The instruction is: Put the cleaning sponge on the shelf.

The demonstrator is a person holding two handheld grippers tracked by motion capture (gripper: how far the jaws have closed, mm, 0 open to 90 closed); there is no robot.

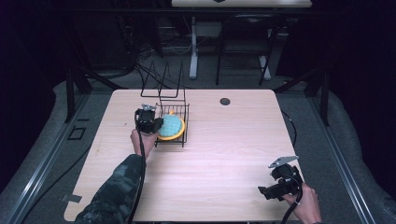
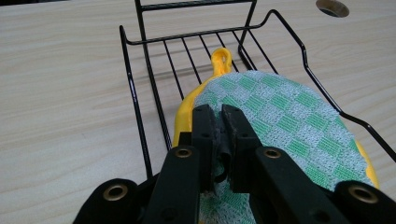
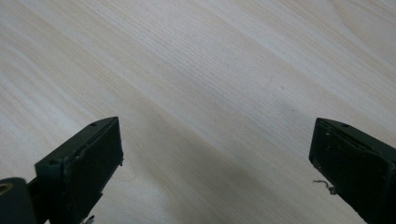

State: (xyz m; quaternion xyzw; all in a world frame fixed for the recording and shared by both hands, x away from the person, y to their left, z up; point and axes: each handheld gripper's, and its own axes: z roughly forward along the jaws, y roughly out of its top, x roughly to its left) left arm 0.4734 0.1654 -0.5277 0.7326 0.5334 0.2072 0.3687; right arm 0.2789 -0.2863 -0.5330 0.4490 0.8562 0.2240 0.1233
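A black wire rack [image 1: 186, 122] stands on the wooden table, left of its middle. In it lies a yellow dish [image 1: 181, 132] with a loop handle [image 2: 221, 58], and a green-and-white checked cloth [image 2: 285, 116] covers it. My left gripper [image 1: 158, 125] is at the rack's left side, its jaws [image 2: 219, 119] pinched together on the near edge of the cloth [image 1: 172, 124]. My right gripper [image 1: 264, 191] is held low over bare wood near the table's front right corner. Its jaws stand wide apart [image 3: 215, 158] with nothing between them.
Tall wire prongs [image 1: 163, 81] rise from the back of the rack [image 2: 140, 98]. A round cable hole [image 1: 225, 101] sits in the tabletop behind it, also seen at the top right of the left gripper view [image 2: 332, 7]. Dark table legs and cables fill the floor beyond.
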